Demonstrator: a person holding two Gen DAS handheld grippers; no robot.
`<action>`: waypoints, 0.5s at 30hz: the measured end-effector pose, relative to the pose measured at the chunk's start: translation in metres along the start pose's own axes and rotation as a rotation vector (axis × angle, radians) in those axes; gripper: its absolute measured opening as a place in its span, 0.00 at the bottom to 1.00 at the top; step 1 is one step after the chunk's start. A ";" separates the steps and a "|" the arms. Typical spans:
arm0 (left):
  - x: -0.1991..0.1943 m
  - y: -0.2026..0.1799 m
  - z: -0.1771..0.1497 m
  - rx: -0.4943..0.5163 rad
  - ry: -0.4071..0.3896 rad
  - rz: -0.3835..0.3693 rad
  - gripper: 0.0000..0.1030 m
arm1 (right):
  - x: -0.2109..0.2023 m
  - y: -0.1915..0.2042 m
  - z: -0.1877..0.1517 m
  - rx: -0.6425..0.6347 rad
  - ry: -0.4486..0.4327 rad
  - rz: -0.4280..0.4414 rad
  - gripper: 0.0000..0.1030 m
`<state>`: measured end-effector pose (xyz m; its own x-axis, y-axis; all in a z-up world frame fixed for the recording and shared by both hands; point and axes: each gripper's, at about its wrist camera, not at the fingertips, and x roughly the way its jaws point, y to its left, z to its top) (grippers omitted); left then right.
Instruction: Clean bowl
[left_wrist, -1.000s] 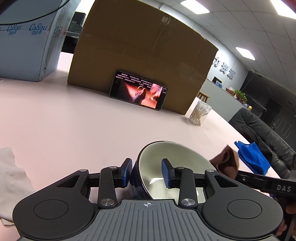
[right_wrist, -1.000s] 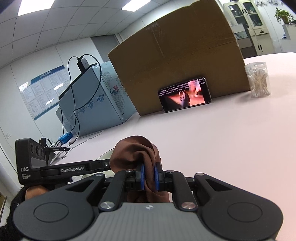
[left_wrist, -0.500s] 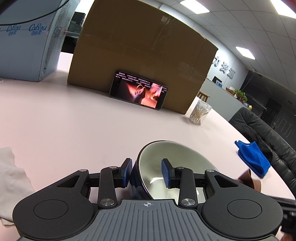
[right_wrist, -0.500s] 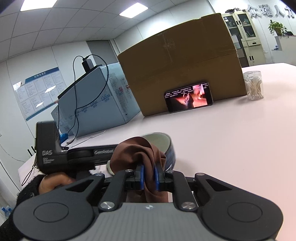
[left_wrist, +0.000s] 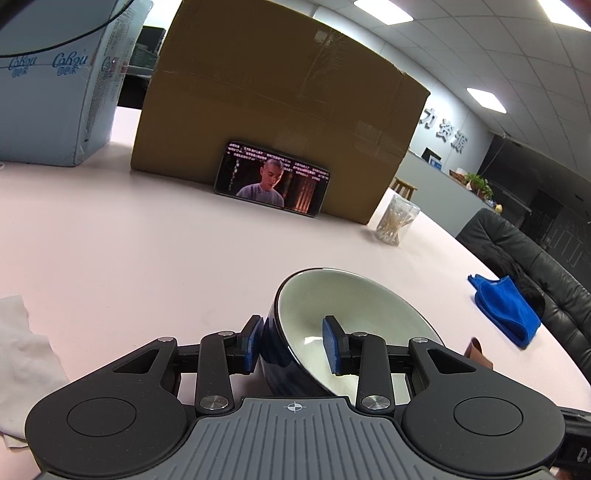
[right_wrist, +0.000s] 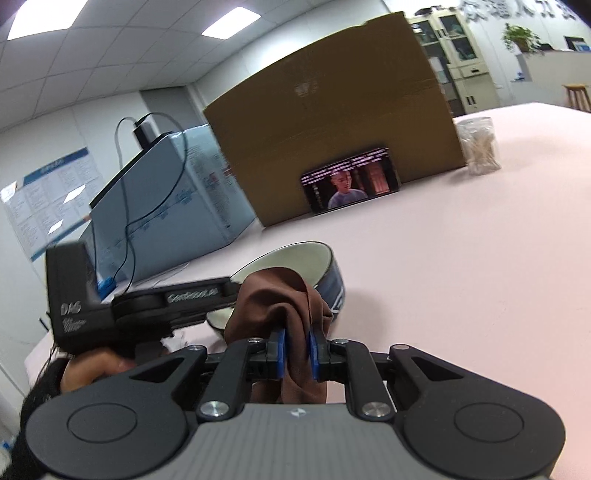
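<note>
a: left gripper (left_wrist: 291, 345)?
b: clamped on the wall of the bowl (left_wrist: 354, 325), one pad outside on the dark blue, one inside on the pale glaze. tilted, lifted off the pink worktop (left_wrist: 147, 258).

a: right gripper (right_wrist: 297, 354)?
b: pinched together on a bunched brown cloth (right_wrist: 280, 299). cloth just in front of the pads, up against the bowl's near rim; cannot tell whether touching.

a: beyond the grippers?
b: cardboard box (left_wrist: 280, 96) with a phone (left_wrist: 271, 182) leaning on it, well ahead. blue cloth (left_wrist: 506, 306) off to the right of the left gripper.
</note>
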<state>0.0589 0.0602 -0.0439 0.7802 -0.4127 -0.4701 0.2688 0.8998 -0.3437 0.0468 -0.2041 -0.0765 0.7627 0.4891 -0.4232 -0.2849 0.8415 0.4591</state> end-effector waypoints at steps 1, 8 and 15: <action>0.000 0.000 0.000 0.002 0.000 0.001 0.32 | 0.001 -0.001 0.000 0.008 -0.005 -0.006 0.15; -0.001 -0.004 -0.001 0.016 0.000 0.012 0.32 | 0.004 0.009 -0.004 -0.010 -0.001 -0.007 0.16; -0.001 -0.005 -0.002 0.023 0.003 0.016 0.32 | 0.007 0.021 -0.007 -0.032 0.027 0.017 0.16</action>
<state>0.0555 0.0561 -0.0429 0.7831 -0.3983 -0.4775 0.2692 0.9094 -0.3171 0.0422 -0.1813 -0.0758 0.7414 0.5095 -0.4367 -0.3167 0.8395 0.4416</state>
